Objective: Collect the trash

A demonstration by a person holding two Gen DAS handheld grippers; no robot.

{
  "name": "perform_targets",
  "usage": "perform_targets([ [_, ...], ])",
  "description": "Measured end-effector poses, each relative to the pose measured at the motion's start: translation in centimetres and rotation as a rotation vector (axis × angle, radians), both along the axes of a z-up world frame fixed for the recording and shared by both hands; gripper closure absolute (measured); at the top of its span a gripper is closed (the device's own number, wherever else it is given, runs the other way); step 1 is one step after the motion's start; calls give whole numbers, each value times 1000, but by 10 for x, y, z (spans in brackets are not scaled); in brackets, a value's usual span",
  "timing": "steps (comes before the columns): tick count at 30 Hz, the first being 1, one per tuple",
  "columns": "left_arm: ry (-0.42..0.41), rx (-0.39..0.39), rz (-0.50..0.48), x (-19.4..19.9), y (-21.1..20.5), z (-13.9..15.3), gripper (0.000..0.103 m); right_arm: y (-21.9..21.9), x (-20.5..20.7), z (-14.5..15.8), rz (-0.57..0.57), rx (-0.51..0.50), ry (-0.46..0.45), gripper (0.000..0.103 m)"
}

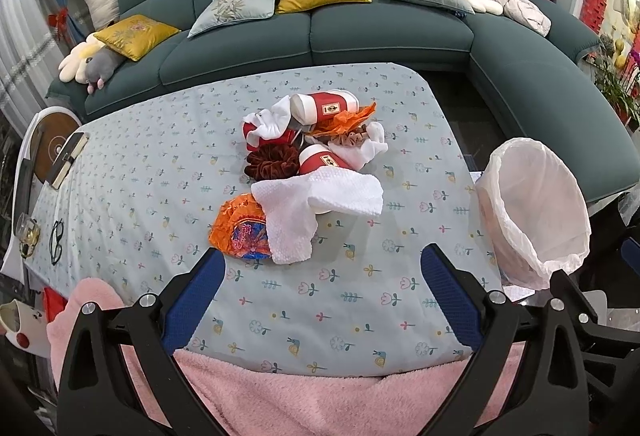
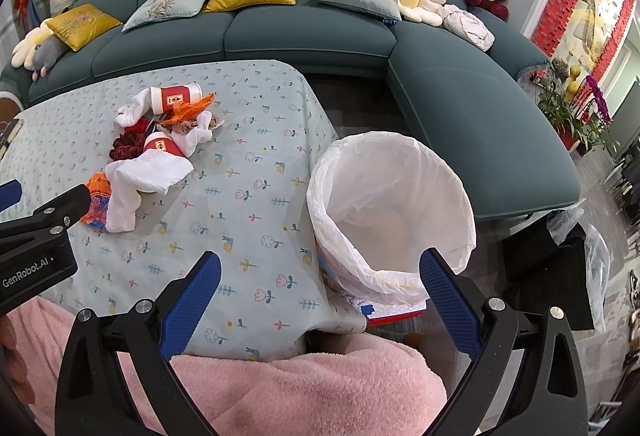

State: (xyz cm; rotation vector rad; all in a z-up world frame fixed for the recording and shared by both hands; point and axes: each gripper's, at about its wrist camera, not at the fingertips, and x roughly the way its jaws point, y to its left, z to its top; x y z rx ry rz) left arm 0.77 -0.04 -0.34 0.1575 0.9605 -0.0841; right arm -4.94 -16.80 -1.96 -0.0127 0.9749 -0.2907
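Observation:
A heap of trash lies mid-table: two red paper cups (image 1: 326, 107) (image 1: 320, 160), white tissues (image 1: 320, 197), an orange snack wrapper (image 1: 240, 230), orange paper (image 1: 352, 117) and a dark red scrunchie (image 1: 270, 160). My left gripper (image 1: 323, 264) hangs open above the table just short of the wrapper and tissue, holding nothing. A white-lined bin (image 2: 394, 211) stands off the table's right edge. My right gripper (image 2: 320, 268) is open and empty over the table's near right corner, its right finger in front of the bin's rim. The same heap (image 2: 156, 155) shows left in the right wrist view.
The table (image 1: 360, 296) wears a pale floral cloth. On its left edge lie a notebook (image 1: 68, 159), glasses (image 1: 57, 242) and a glass (image 1: 28, 234). A teal sofa (image 1: 320, 35) with cushions and plush toys runs behind. A pink fleece garment (image 1: 300, 396) fills the foreground.

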Motion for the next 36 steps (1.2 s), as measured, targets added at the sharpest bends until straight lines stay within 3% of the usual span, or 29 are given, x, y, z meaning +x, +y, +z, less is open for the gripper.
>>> perform_targets([
  [36, -4, -13, 4, 0, 6, 6, 9, 4, 0, 2, 6, -7, -5, 8],
])
